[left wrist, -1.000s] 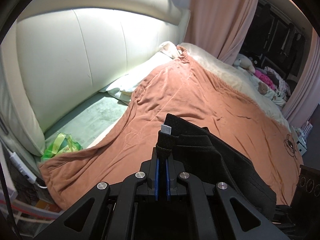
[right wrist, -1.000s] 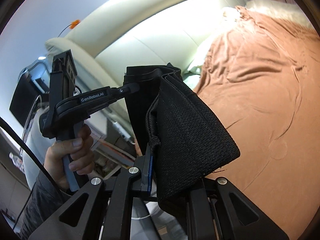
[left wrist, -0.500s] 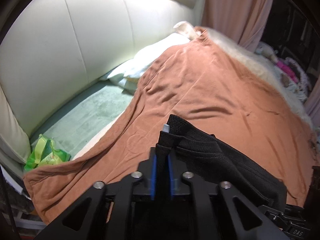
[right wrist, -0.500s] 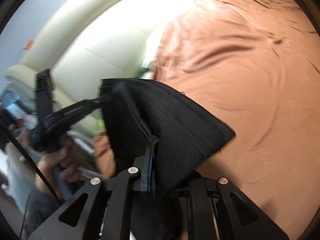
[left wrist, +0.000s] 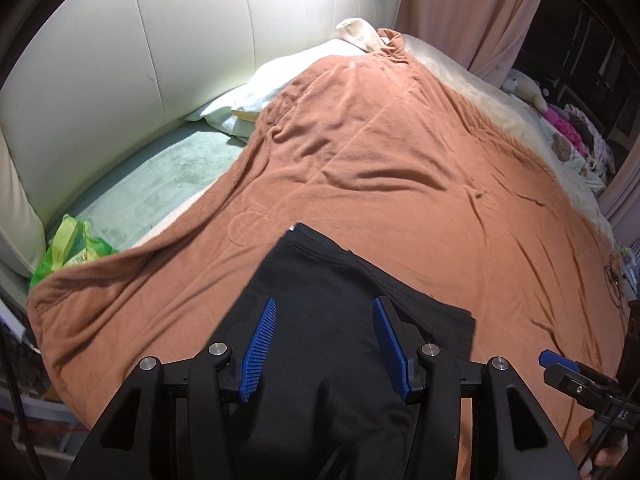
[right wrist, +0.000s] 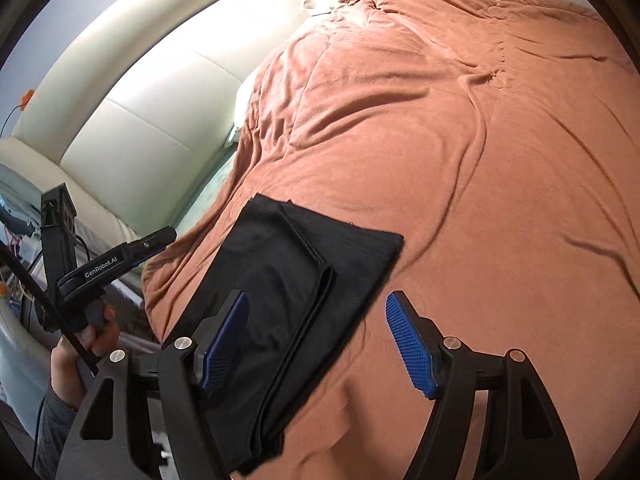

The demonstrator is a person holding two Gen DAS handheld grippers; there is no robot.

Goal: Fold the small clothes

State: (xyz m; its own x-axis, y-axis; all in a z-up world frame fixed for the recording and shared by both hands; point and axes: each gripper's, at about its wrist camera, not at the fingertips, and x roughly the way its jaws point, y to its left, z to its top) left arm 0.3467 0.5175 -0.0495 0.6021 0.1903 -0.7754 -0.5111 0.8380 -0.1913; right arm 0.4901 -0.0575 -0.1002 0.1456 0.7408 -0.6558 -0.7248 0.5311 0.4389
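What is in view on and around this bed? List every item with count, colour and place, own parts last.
black garment: 1, black, folded flat on the blanket near the bed's near edge, held by neither gripper.
blanket: 1, rust orange, wrinkled, covering most of the bed.
pillow: 1, white, at the headboard, partly under the blanket.
headboard: 1, cream, padded, behind the pillow.
green sheet: 1, pale green, bare strip between headboard and blanket.
plastic bag: 1, bright green, at the blanket's left corner.
curtain: 1, pink, beyond the bed.
soft toys: several, white and pink, far side.
left gripper: 1, black with blue pads, open above the garment.
right gripper: 1, same colours, open.
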